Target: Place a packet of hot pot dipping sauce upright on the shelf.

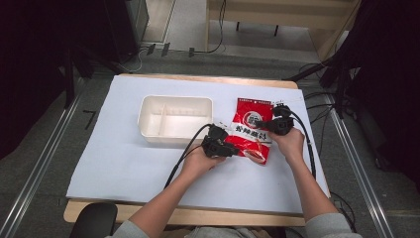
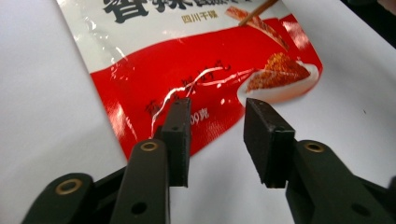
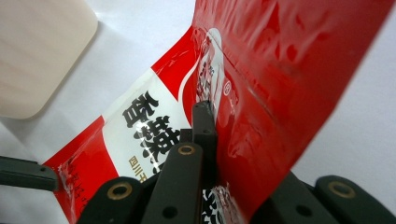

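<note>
The right gripper pinches the red packet, lifting its edge; the left gripper hovers spread over its near corner, beside the white tray

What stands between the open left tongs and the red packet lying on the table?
Nothing visible does. The left tongs are open at the lower edge of the red packet, with only bare white table cover beneath them. The right tongs are shut on the packet's other side, lifting that edge.
</note>
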